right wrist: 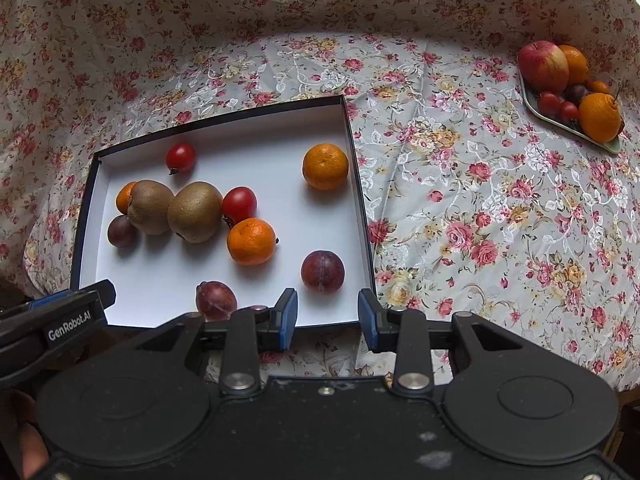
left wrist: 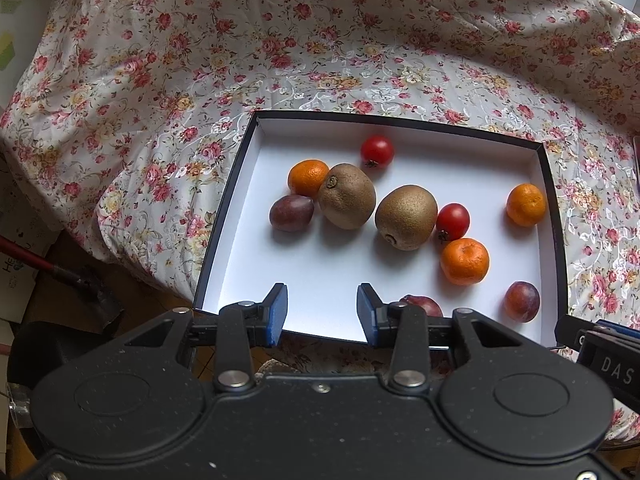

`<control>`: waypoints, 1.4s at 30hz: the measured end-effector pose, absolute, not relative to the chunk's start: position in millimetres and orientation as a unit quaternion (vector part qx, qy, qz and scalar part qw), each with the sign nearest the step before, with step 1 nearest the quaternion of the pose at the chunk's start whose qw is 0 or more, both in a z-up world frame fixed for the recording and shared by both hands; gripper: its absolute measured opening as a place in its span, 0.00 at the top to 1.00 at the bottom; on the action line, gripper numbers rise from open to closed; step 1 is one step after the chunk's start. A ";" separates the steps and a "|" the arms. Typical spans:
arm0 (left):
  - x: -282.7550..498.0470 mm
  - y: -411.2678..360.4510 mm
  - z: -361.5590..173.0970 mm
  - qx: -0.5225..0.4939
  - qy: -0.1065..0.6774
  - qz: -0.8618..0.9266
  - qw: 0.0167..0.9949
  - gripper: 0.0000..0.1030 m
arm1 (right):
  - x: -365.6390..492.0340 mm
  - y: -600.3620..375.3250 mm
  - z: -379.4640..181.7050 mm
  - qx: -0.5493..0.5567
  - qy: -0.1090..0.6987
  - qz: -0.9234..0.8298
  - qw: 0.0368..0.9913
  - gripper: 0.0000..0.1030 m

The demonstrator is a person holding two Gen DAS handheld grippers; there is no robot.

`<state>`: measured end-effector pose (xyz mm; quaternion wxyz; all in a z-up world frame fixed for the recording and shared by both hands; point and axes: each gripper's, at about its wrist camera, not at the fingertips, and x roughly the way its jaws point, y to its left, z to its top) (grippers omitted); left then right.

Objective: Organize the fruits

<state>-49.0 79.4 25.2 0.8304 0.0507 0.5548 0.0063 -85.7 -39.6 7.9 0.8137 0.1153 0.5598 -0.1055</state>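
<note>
A shallow white box with a dark rim [left wrist: 224, 216] [right wrist: 362, 200] holds two kiwis [left wrist: 347, 195] [right wrist: 195, 212], three mandarins [left wrist: 465, 261] [right wrist: 325, 166], two tomatoes [left wrist: 377, 151] [right wrist: 181, 157] and three plums [left wrist: 521, 301] [right wrist: 322, 271]. My left gripper [left wrist: 322, 314] is open and empty over the box's near edge, with a plum [left wrist: 420, 304] partly hidden behind its right finger. My right gripper [right wrist: 328, 318] is open and empty at the box's near right corner. The left gripper also shows in the right wrist view [right wrist: 60, 316].
A pale green plate [right wrist: 568, 132] at the far right holds an apple [right wrist: 543, 65], oranges, tomatoes and a plum. A floral cloth [right wrist: 480, 200] covers the table and rises behind it. The table's left edge drops to clutter on the floor [left wrist: 60, 280].
</note>
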 end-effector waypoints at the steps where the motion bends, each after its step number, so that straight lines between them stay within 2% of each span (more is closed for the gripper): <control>1: -48.4 78.9 24.1 0.050 0.557 0.004 0.829 0.53 | -85.8 -39.7 8.0 0.115 0.560 -0.106 0.814 0.64; 42: -49.0 74.2 19.8 0.058 0.564 -0.017 0.824 0.53 | -79.0 -36.5 -1.3 0.120 0.575 -0.099 0.803 0.64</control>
